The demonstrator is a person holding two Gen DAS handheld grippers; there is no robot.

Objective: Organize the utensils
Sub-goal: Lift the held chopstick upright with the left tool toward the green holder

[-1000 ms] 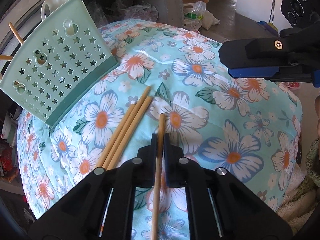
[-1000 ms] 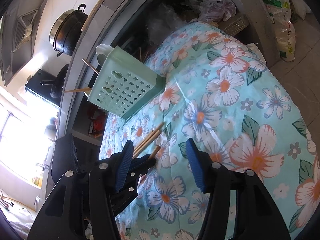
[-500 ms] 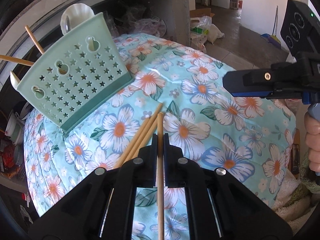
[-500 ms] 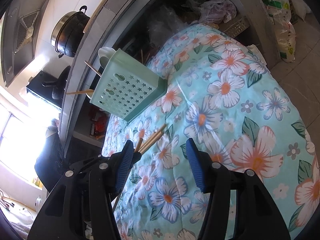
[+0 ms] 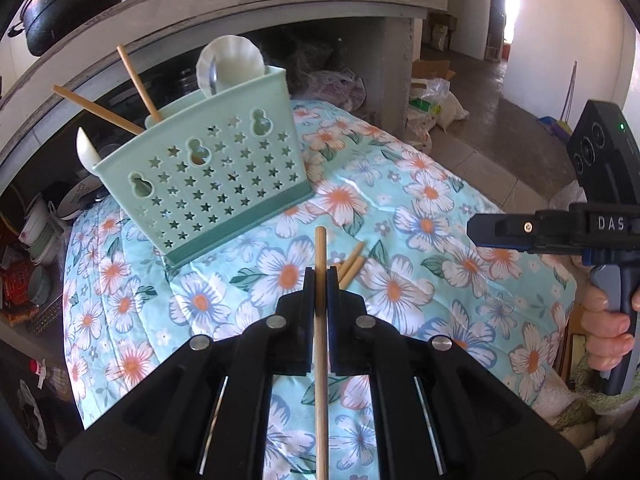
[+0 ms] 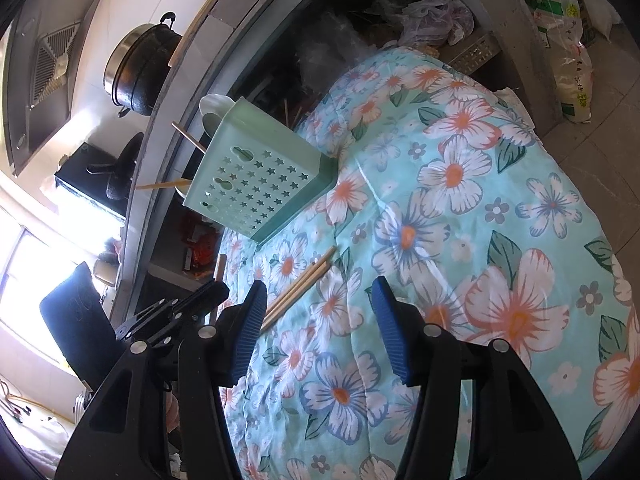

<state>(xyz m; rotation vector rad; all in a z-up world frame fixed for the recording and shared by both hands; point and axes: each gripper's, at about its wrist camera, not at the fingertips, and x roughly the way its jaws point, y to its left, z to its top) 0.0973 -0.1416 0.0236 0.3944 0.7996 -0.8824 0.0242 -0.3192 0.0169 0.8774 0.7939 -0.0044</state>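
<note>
Left wrist only, hand (image 5: 610, 322) holding right tool (image 5: 476, 230)

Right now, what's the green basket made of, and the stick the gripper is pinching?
The green basket looks like moulded plastic: smooth, matte, one even mint colour, with neat star-shaped holes. The stick in the left gripper looks like bamboo or light wood: pale tan, round, unpainted. Which of the two, I can't tell.

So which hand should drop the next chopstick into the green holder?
Left. The left gripper is already shut on a chopstick, aimed toward the green holder. The right gripper is open and empty.
</note>
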